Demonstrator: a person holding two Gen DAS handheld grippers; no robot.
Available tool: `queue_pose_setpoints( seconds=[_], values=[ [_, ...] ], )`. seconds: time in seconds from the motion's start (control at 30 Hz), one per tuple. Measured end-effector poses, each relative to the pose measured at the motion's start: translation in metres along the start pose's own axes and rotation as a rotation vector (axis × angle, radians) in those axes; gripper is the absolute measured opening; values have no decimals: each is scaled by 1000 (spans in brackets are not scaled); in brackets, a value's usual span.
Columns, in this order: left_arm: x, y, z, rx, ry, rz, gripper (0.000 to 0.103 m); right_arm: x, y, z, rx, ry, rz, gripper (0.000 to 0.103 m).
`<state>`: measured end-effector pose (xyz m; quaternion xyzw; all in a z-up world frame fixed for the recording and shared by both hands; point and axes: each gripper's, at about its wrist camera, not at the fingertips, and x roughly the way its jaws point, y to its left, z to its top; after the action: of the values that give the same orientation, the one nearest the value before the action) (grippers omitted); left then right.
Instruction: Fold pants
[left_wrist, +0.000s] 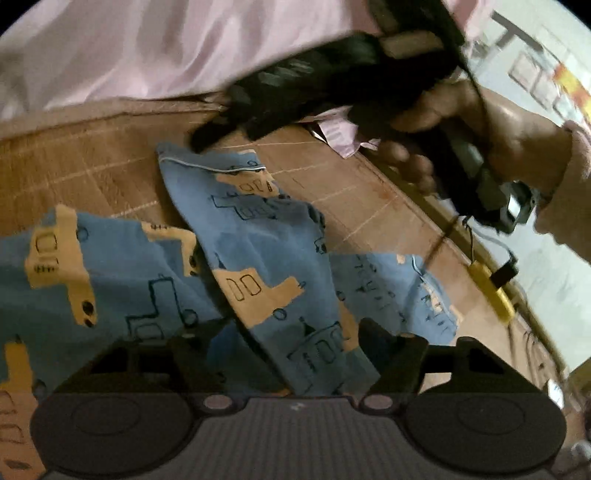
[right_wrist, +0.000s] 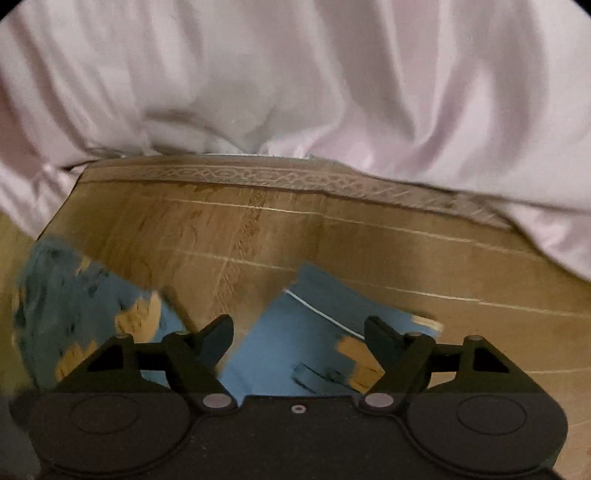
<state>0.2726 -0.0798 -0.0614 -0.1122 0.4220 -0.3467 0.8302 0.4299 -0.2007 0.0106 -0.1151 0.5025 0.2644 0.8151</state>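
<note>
Blue pants (left_wrist: 258, 236) printed with yellow trucks lie crumpled on a brown woven mat (left_wrist: 92, 162). One leg runs up to a white-piped hem (left_wrist: 207, 162). My left gripper (left_wrist: 284, 328) is open low over the pants, with the cloth lying between its spread fingers. A hand (left_wrist: 498, 129) holds my right gripper (left_wrist: 207, 136), blurred, with its tips just above that hem. In the right wrist view my right gripper (right_wrist: 298, 322) is open above a blue pant leg (right_wrist: 295, 332) with white piping. More of the pants (right_wrist: 74, 306) lies at the left, blurred.
A pink sheet (right_wrist: 295, 74) is bunched along the far edge of the mat (right_wrist: 332, 240). A yellow device with cables (left_wrist: 491, 295) lies at the mat's right edge, beside a pale floor (left_wrist: 554, 277).
</note>
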Motion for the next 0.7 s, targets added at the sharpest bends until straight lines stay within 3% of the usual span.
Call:
queue_pose_setpoints(
  seconds=[0.1,0.2,0.3,0.4,0.47,0.57,0.7],
  values=[
    [0,4,-3,-59,-1,0,64,21,9,10,47,53,-11,73],
    [-2,9,-4,-110,-9,-1,58,36,17,13,63,97,-84,67],
    [0,14,-3,-156,-10,5,49,49,19,14,105,118,-128,55],
    [2,19,-2,-210,-3,42,30,53,13,12,154,118,-151,37],
    [3,23,0,-243,8,76,11,49,9,13,159,84,-138,1],
    [-1,28,1,-293,10,97,1,25,-6,6,227,-1,-93,0],
    [-11,4,5,-176,-23,135,0,-40,-32,-21,333,-193,-54,0]
  ],
)
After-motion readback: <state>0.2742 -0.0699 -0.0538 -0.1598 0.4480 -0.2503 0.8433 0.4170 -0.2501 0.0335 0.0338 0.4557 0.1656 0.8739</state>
